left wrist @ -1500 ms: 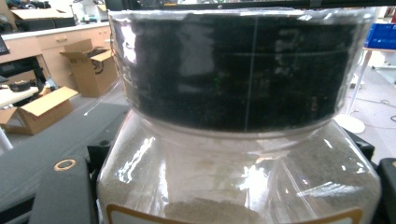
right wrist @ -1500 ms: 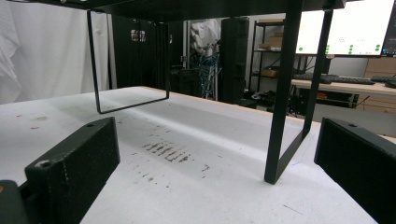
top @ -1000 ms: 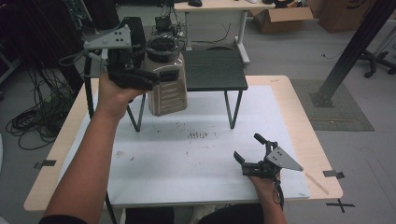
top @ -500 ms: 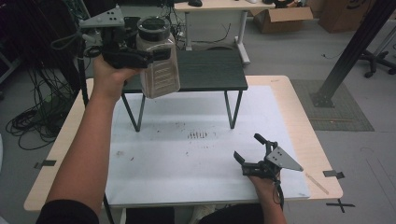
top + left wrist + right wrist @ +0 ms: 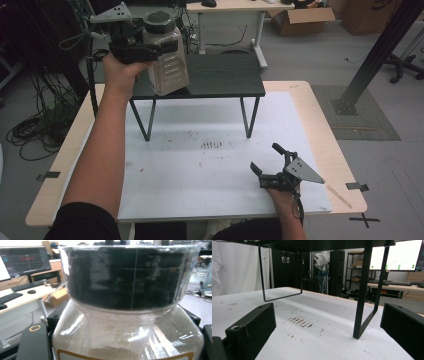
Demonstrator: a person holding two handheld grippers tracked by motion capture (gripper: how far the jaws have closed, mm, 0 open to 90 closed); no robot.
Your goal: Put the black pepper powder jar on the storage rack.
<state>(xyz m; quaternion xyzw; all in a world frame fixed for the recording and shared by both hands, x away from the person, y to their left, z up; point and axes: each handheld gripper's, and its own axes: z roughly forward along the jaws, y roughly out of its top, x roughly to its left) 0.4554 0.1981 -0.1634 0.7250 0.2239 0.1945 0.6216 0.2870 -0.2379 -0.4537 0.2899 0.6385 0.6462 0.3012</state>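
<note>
A grey floor (image 5: pixel 300 55) is seen around the wooden table (image 5: pixel 320 130). A pale desk (image 5: pixel 230 7) is placed beyond it, with cardboard boxes (image 5: pixel 302 17) beside. Cables (image 5: pixel 30 130) are coiled at the left. A black slanted post (image 5: pixel 380 50) is fixed to the floor. Lit monitors (image 5: pixel 402 255) and what may be a white curtain (image 5: pixel 234 267) are visible.

A lab: monitors (image 5: pixel 398 255), cable tangles (image 5: pixel 35 132), desks (image 5: pixel 227 7)

open white mat (image 5: pixel 200 175) across centre frame, passable gap under black stand (image 5: pixel 220 80) between its thin legs (image 5: pixel 248 117), jar (image 5: pixel 167 55) blocking stand's upper-left corner, stand's right half free
</note>
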